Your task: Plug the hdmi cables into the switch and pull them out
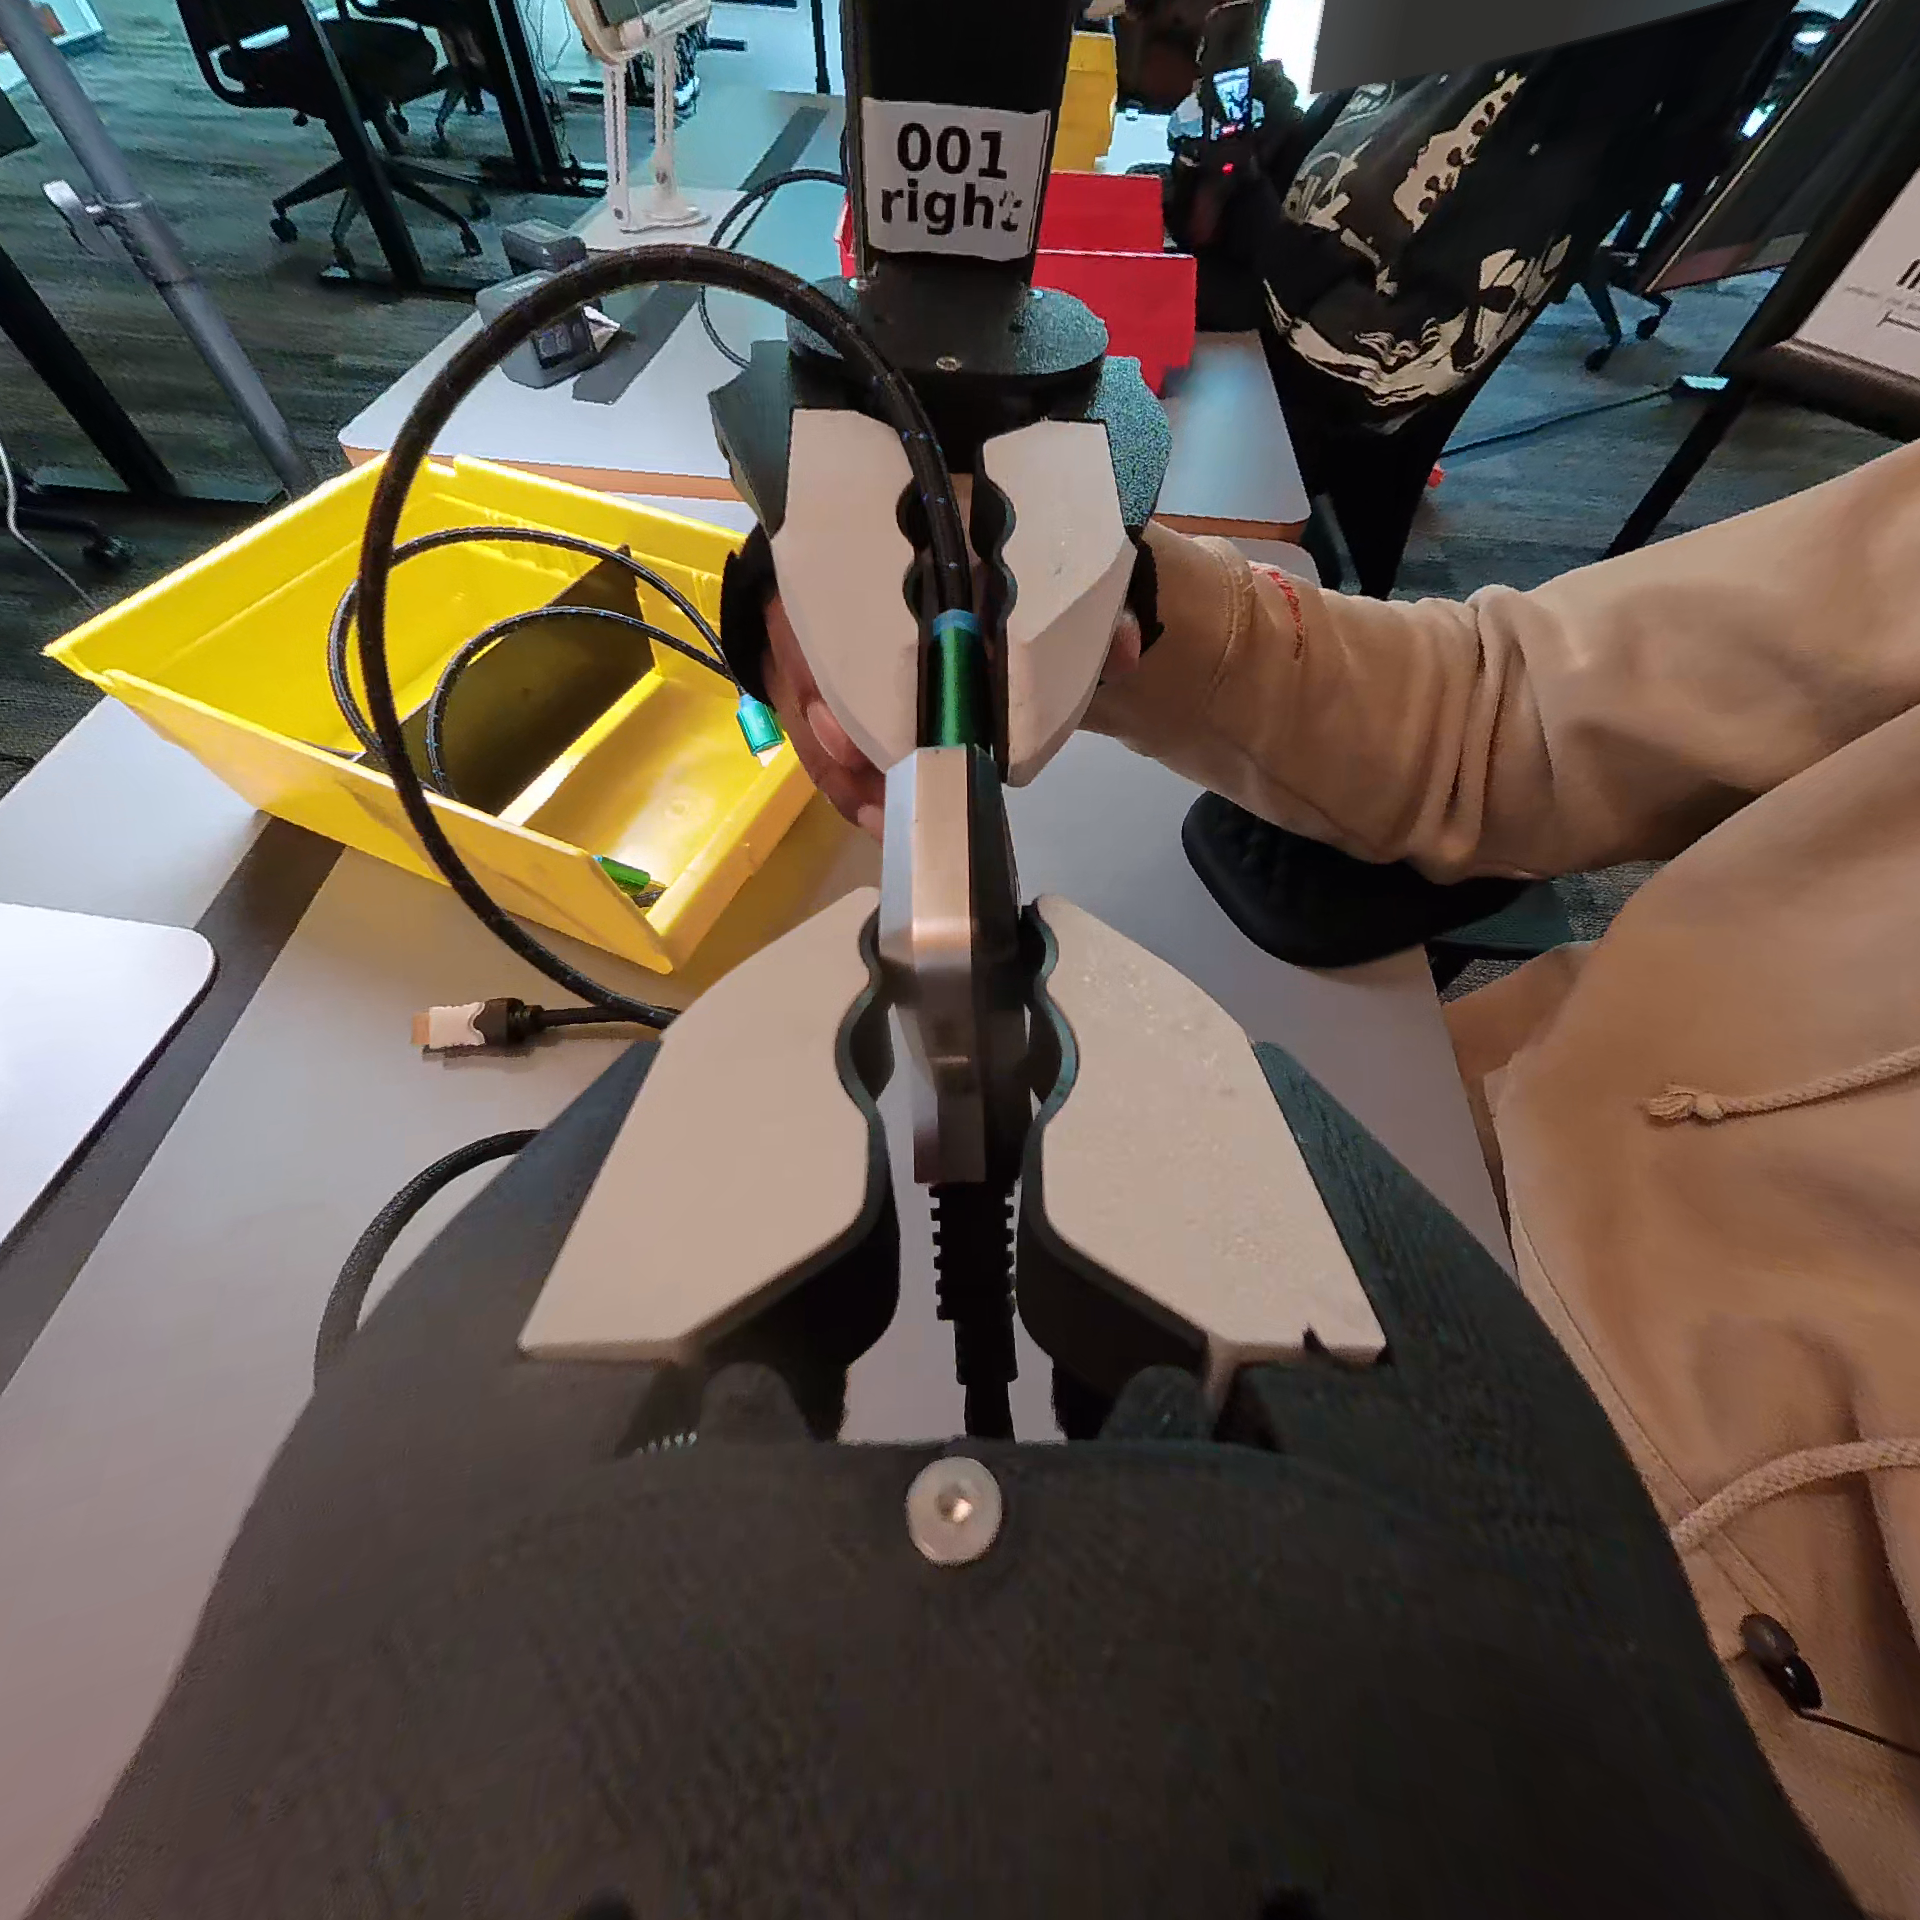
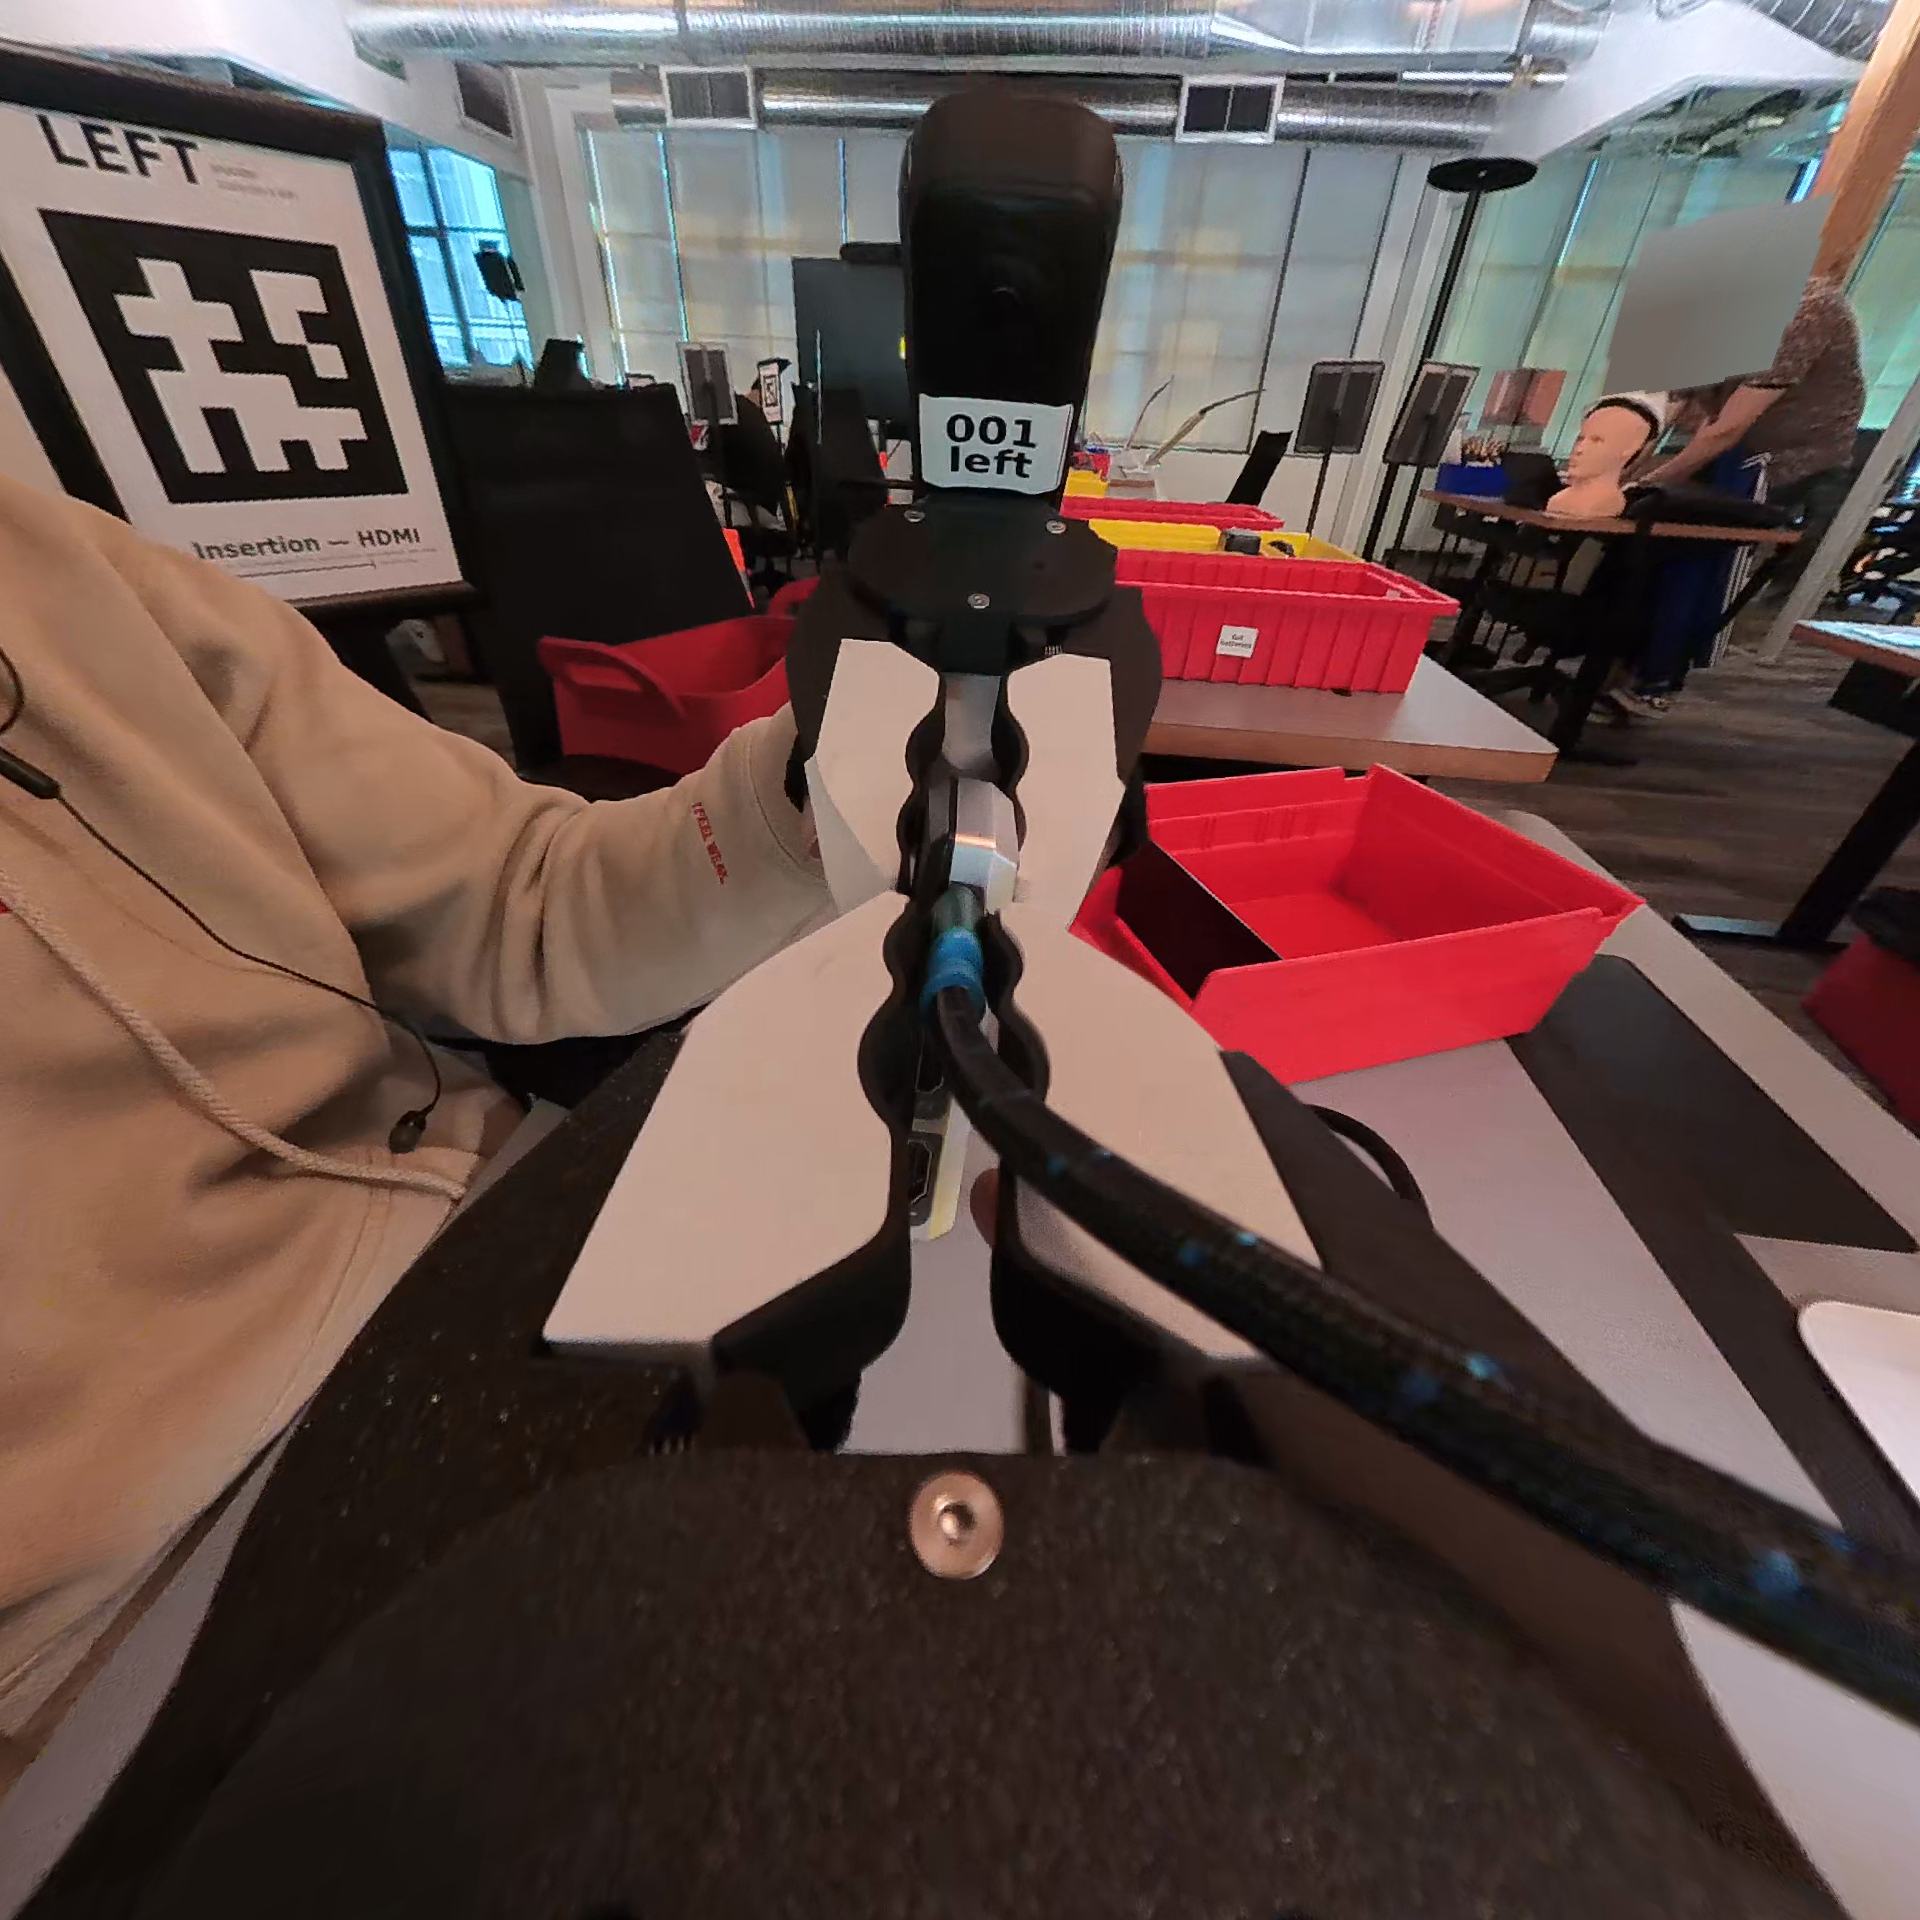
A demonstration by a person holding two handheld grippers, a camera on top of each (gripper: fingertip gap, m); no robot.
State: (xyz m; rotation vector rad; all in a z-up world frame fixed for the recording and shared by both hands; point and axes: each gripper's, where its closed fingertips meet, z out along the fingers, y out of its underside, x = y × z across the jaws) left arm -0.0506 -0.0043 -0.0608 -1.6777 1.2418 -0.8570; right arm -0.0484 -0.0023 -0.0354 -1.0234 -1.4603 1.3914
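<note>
My left gripper (image 1: 951, 914) is shut on the grey HDMI switch (image 1: 930, 862) and holds it edge-on above the table. The switch's own black lead runs back between the fingers. My right gripper (image 1: 956, 764) faces it, shut on a green HDMI plug (image 1: 948, 686) with a blue collar. The plug's tip meets the switch's far end; how deep it sits is hidden. Its black braided cable (image 1: 644, 258) loops left into the yellow bin. In the right wrist view my right gripper (image 2: 951, 920) holds the plug (image 2: 951, 971) against the switch (image 2: 982, 831), which the left gripper (image 2: 961, 873) grips.
A yellow bin (image 1: 260, 623) at the left holds more cables. A loose white-and-black HDMI plug (image 1: 468, 1023) lies on the grey table (image 1: 208, 1195). A red bin (image 2: 1455, 987) stands on the other side. The person's beige sleeve (image 1: 1455, 707) reaches in from the right. Less than 4 cm separates the two grippers' tips.
</note>
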